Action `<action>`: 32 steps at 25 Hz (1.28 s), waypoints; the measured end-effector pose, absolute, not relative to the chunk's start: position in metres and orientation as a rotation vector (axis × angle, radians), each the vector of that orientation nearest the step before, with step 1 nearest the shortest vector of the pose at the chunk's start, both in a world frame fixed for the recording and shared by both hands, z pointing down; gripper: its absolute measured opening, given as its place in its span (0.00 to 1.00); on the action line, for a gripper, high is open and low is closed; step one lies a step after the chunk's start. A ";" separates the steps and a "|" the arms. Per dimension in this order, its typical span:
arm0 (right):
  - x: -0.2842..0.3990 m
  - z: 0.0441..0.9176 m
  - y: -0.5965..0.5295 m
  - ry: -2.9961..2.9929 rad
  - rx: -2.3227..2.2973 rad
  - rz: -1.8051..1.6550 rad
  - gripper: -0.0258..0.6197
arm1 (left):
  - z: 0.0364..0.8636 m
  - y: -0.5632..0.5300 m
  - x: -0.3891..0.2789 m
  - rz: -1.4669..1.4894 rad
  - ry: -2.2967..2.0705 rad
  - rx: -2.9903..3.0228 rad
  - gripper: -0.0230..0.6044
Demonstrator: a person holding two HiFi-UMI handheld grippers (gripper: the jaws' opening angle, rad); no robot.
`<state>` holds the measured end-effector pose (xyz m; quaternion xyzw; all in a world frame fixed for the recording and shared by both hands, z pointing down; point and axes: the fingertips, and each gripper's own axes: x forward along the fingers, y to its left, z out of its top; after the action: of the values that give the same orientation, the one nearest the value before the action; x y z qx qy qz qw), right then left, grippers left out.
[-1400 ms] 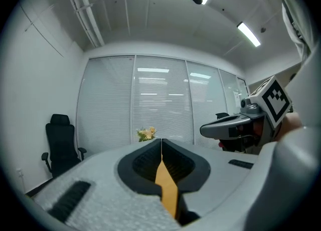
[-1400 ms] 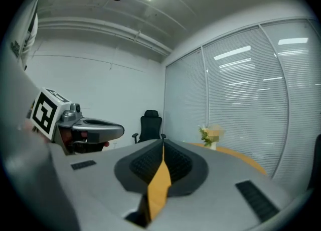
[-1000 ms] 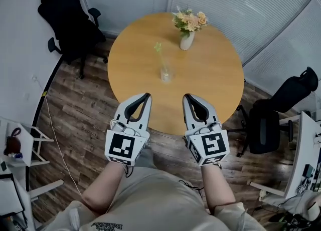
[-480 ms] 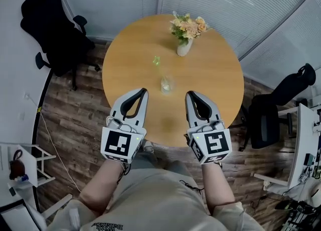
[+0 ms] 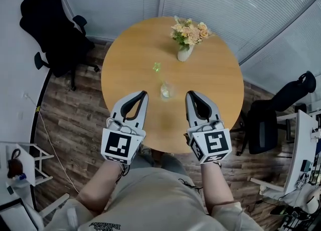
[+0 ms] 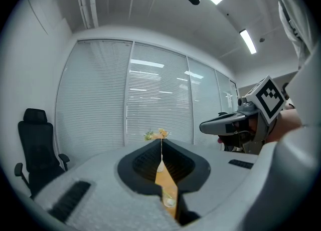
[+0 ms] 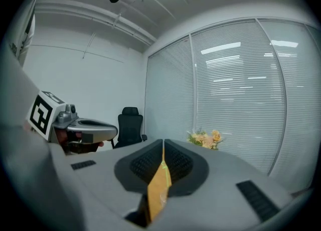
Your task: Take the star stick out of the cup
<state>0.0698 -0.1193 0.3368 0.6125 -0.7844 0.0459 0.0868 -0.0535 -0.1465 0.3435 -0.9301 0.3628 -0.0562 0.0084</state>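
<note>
star stick [image 5: 157, 67] stands in the cup [image 5: 166, 91], its long axis leaning from the cup toward 11 o'clock in the head view, star end uppermost. it shows a small pale green star on a thin stem too faint to follow. the clear cup rests on the round wooden table [image 5: 218, 87], between the two grippers' tips and apart from both. left gripper [image 5: 144, 94] and right gripper [image 5: 189, 94] each have their jaws pressed together on nothing. compared with half a second ago, the cup sits slightly nearer those tips.
</note>
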 end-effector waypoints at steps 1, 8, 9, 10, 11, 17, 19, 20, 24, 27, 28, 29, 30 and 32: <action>0.071 0.337 -0.122 -2.348 1.816 0.141 0.09 | 0.343 -0.149 -0.052 -0.180 1.141 -2.898 0.07; 0.075 0.339 -0.134 -2.401 1.738 0.161 0.09 | 0.336 -0.158 -0.047 -0.185 1.204 -2.855 0.07; 0.076 0.341 -0.135 -2.405 1.728 0.172 0.09 | 0.336 -0.159 -0.047 -0.186 1.215 -2.852 0.07; 0.077 0.343 -0.136 -2.409 1.718 0.181 0.09 | 0.337 -0.159 -0.047 -0.186 1.227 -2.849 0.07; 0.078 0.344 -0.137 -2.414 1.708 0.188 0.09 | 0.338 -0.160 -0.048 -0.186 1.241 -2.848 0.07; 0.080 0.343 -0.151 -2.449 1.666 0.189 0.09 | 0.342 -0.170 -0.049 -0.203 1.299 -2.828 0.07; 0.081 0.343 -0.160 -2.451 1.656 0.178 0.09 | 0.345 -0.175 -0.048 -0.224 1.307 -2.822 0.07; 0.081 0.343 -0.164 -2.453 1.645 0.174 0.09 | 0.346 -0.178 -0.048 -0.235 1.310 -2.820 0.07; 0.076 0.351 -0.183 -2.466 1.574 0.185 0.20 | 0.352 -0.190 -0.045 -0.260 1.323 -2.820 0.07; 0.073 0.361 -0.198 -2.466 1.530 0.199 0.20 | 0.359 -0.201 -0.043 -0.275 1.333 -2.827 0.07; 0.071 0.366 -0.202 -2.465 1.513 0.208 0.21 | 0.361 -0.204 -0.043 -0.279 1.338 -2.830 0.07; 0.069 0.372 -0.207 -2.463 1.493 0.217 0.21 | 0.363 -0.208 -0.042 -0.284 1.343 -2.833 0.07; 0.067 0.378 -0.211 -2.459 1.473 0.226 0.21 | 0.366 -0.212 -0.041 -0.289 1.347 -2.835 0.07; 0.064 0.394 -0.220 -2.444 1.434 0.248 0.22 | 0.373 -0.220 -0.040 -0.303 1.353 -2.840 0.07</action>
<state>0.0637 -0.2202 0.3935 0.4985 -0.8498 0.0863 0.1480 -0.0401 -0.2203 0.3726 -0.8987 0.4279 -0.0958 -0.0095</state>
